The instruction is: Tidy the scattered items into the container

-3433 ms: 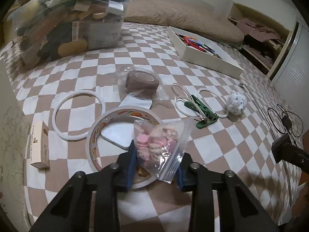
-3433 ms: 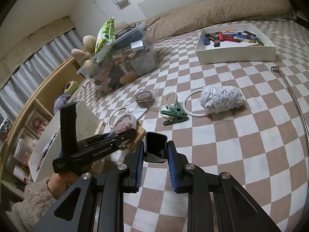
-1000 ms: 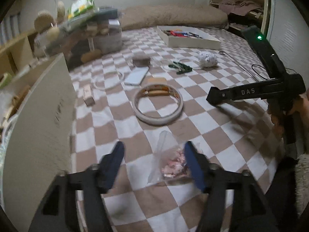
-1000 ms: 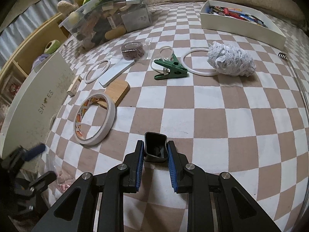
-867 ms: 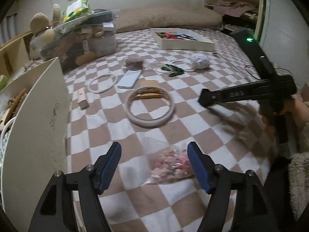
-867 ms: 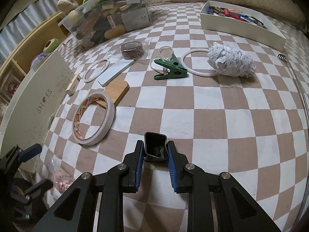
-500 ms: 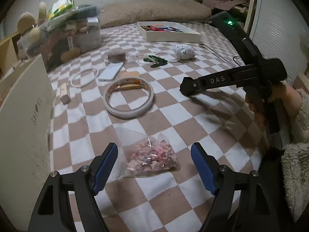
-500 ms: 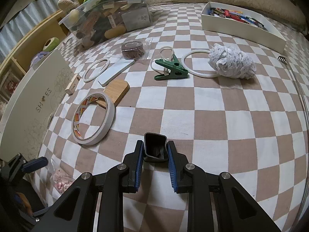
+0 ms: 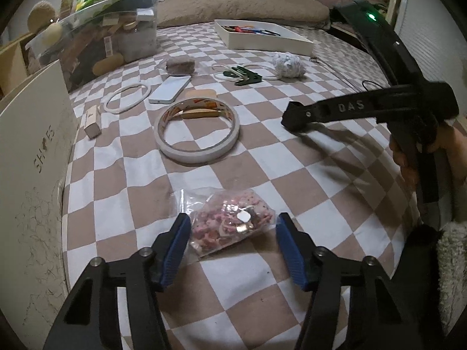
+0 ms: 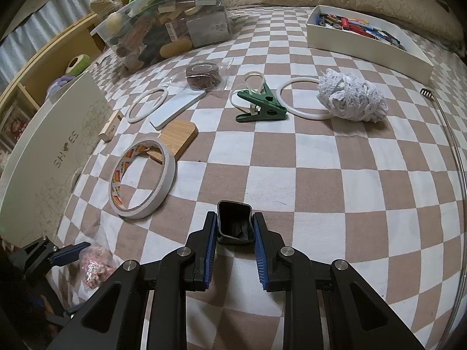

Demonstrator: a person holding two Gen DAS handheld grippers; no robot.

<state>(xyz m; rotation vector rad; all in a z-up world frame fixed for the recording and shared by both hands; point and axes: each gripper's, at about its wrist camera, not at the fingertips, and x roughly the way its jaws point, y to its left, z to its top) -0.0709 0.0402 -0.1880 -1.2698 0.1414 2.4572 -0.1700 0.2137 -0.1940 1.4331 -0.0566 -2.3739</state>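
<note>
My left gripper (image 9: 232, 230) is open, its blue pads on either side of a clear bag of pink beads (image 9: 233, 227) that lies on the checkered cloth; the bag also shows in the right wrist view (image 10: 95, 267). My right gripper (image 10: 235, 230) is shut on a small black square cup (image 10: 235, 226) and holds it just above the cloth. A white shoe box (image 9: 26, 180) stands at the left. Scattered further off are a tape roll (image 10: 143, 178), a wooden block (image 10: 178, 137), a green clip (image 10: 261, 105), white rings (image 10: 303, 99) and a white lace ball (image 10: 351, 99).
A clear bin full of items (image 10: 169, 26) and a white tray of pens (image 10: 370, 40) stand at the back. A brown roll in plastic (image 10: 204, 75), a flat white bar (image 10: 176, 106), a small wooden stick (image 10: 109, 125) and a thin metal rod (image 10: 455, 151) lie on the cloth.
My left gripper carried the bead bag back beside the shoe box, let it go, and has now come down around it, jaws open. The right gripper stayed shut on the black cup.
</note>
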